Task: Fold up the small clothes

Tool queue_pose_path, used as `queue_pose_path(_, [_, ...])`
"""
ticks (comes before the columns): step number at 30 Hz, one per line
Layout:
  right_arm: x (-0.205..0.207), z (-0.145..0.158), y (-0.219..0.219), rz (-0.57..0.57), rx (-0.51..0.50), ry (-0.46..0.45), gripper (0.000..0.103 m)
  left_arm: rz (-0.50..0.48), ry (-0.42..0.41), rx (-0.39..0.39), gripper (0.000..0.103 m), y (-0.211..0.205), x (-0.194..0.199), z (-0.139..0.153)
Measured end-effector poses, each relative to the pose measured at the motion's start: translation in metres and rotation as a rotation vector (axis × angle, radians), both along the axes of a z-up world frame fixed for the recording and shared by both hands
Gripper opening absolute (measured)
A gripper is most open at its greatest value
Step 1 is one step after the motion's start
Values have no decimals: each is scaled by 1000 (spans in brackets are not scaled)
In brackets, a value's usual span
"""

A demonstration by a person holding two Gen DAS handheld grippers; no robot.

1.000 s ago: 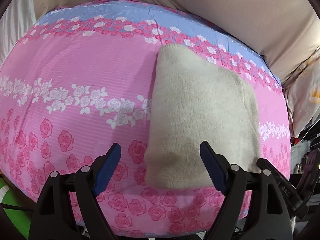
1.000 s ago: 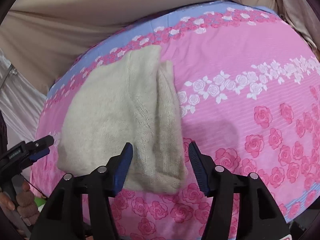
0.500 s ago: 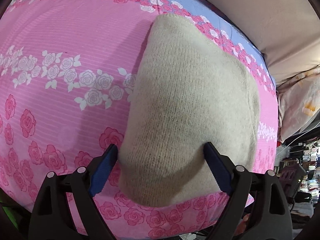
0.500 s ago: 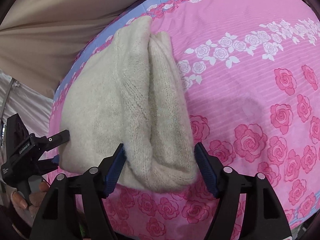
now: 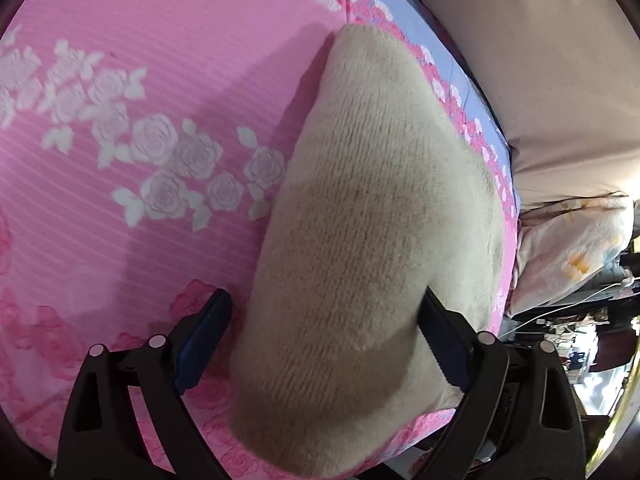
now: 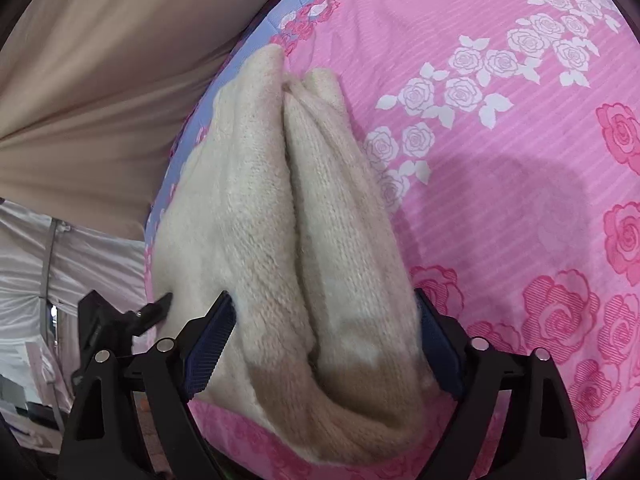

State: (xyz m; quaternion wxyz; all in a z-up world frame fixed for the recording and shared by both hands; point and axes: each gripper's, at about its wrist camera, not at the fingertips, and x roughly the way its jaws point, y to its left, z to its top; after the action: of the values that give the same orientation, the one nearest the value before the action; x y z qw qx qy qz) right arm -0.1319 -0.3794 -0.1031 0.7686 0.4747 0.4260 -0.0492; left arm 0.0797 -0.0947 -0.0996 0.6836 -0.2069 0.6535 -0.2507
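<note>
Sweater (image 5: 372, 240), already folded, lies at the bed's (image 5: 140, 60) near edge. Your left gripper (image 5: 326, 332) straddles it, spread; right gripper (image 6: 324, 332), jaws just narrowing, brackets its thick fold. Pinch next.

Place: a bedroom in a home.
Bed: a pink bedsheet (image 5: 168, 80) printed with roses and a blue border band covers a wide soft surface.
Backdrop: beige draped fabric (image 6: 100, 80) hangs just behind the bed's far edge.
Bedding: a pale printed pillow or quilt (image 5: 572, 248) lies beside the bed.
Clutter: crowded shelves and cables (image 5: 560, 340) show in the left wrist view, too blurred to name.
Laundry: a cream knitted garment (image 5: 360, 240) lies folded on the sheet.
</note>
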Motion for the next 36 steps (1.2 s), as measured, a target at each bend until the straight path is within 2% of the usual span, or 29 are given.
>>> queue_pose_path(1, [3, 1, 1, 1, -5, -2, 58, -6, 2, -8, 81, -2, -1, 1])
queue_pose_path(2, [5, 6, 2, 9, -23, -12, 47, -22, -3, -11, 74, -7, -1, 3])
queue_pose_path(3, [2, 11, 4, 13, -39, -19, 41, -36, -20, 6, 65, -11, -1, 7])
queue_pose_path(6, [0, 35, 5, 16, -75, -62, 35, -93, -68, 16, 48, -21, -6, 28])
queue_pose_path(9, [-10, 65, 3, 11, -122, -105, 34, -129, -104, -8, 45, -29, -12, 55])
queue_pose_path(12, [-27, 91, -5, -18, -154, -131, 33, -161, -134, -72, 45, -40, -21, 86])
queue_pose_path(15, [-56, 119, -13, -52, -201, -168, 33, -199, -162, -133, 45, -48, -34, 108])
queue_pose_path(17, [-71, 126, -15, -55, -242, -163, 33, -225, -182, -158, 45, -56, -45, 117])
queue_pose_path(20, [-83, 100, -23, -57, -249, -104, 34, -248, -170, -103, 50, -65, -59, 96])
queue_pose_path(22, [-87, 63, -28, -57, -231, -17, 35, -247, -121, -24, 52, -71, -64, 63])
queue_pose_path(24, [-89, 30, -26, -57, -204, 70, 44, -234, -83, 88, 56, -73, -71, 33])
queue_pose_path(26, [-97, 20, -25, -84, -169, 46, 52, -202, -105, 82, 62, -68, -74, 27])
queue_pose_path(27, [-99, 19, -26, -99, -153, 37, 60, -194, -123, 86, 67, -67, -75, 29])
queue_pose_path(29, [-99, 13, -31, -115, -114, 37, 66, -176, -136, 96, 78, -66, -74, 30])
queue_pose_path(30, [-98, 10, -33, -116, -95, 35, 67, -162, -134, 95, 79, -67, -72, 28])
queue_pose_path(31, [-95, 4, -37, -116, -69, 27, 66, -160, -121, 85, 79, -67, -69, 25])
queue_pose_path(32, [-94, 1, -40, -118, -45, 15, 58, -165, -100, 76, 76, -70, -67, 21])
queue_pose_path(33, [-93, 1, -42, -117, -37, 5, 47, -174, -80, 57, 62, -73, -66, 18])
queue_pose_path(34, [-91, 7, -41, -116, -54, 2, 44, -186, -73, 51, 59, -74, -63, 20])
queue_pose_path(35, [-89, 16, -39, -110, -77, -9, 40, -195, -84, 57, 50, -77, -63, 26])
queue_pose_path(36, [-87, 27, -34, -104, -102, -25, 37, -216, -107, 54, 46, -80, -63, 37])
